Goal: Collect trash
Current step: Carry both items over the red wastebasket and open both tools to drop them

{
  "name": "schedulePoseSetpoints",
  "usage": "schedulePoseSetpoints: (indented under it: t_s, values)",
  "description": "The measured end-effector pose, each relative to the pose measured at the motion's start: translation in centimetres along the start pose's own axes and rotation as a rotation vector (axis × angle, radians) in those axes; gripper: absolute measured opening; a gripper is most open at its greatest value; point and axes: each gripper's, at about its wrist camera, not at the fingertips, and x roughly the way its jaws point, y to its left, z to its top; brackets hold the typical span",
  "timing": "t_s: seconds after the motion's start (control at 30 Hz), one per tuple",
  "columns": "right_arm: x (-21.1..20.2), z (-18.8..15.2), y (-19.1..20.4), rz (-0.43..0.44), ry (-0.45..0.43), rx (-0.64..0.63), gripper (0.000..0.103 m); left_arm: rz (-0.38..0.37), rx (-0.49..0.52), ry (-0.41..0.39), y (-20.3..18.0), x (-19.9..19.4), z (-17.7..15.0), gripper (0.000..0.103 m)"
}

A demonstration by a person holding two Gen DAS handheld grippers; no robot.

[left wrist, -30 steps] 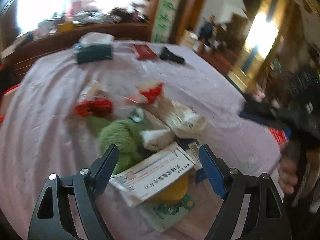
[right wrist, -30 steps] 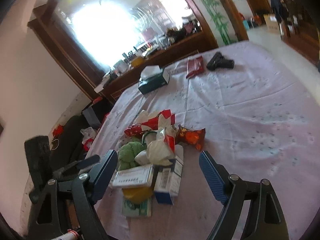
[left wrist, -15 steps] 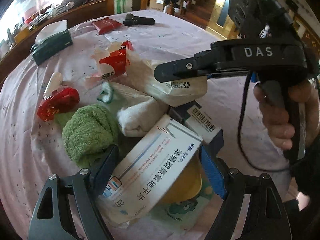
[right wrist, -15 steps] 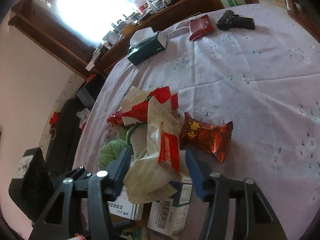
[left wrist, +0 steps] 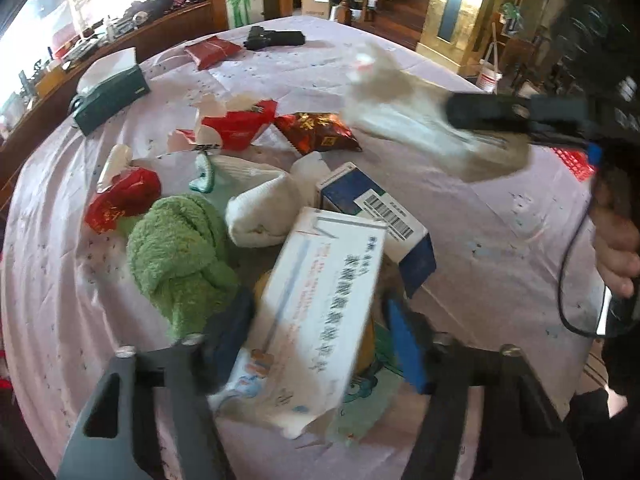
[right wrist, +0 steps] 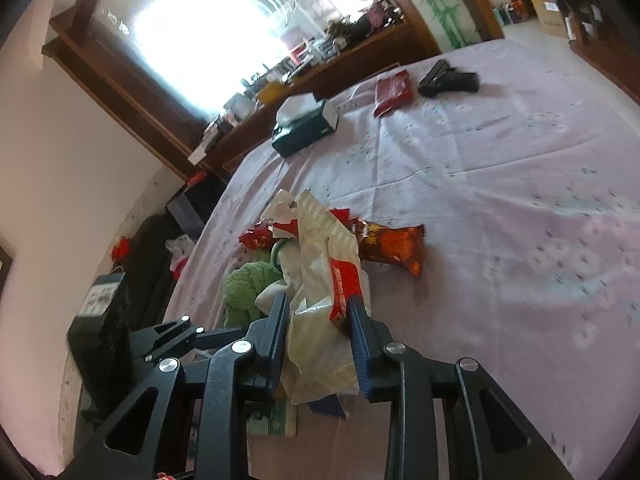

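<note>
Right tool clamps cream plastic wrapper, lifted off counter. Left tool jaws apart, astride white medicine box; contact unclear, blurred. Green cloth at 10 o'clock.

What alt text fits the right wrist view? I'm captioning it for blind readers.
The right hand-held gripper is shut on a crumpled white-and-red plastic wrapper above a trash pile on a lilac tablecloth. Behind lie a green towel, a red snack packet and a dark green tissue box.
</note>
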Motion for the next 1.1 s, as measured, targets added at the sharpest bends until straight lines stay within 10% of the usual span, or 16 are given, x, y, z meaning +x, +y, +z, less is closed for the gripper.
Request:
schedulePoseSetpoints:
  t_s: [0.67,1.1]
  values:
    - [-18.4,-7.5,2.4,-0.066,-0.298,-0.103,0.030,0.120,-0.238,-0.377,-13.2,-12.5,-5.2,0.056]
    - [-35.0,-14.1,2.2,-0.247,-0.590,-0.088,0.030,-0.014,-0.166,-0.575,-25.5,-19.9,-2.2,0.056]
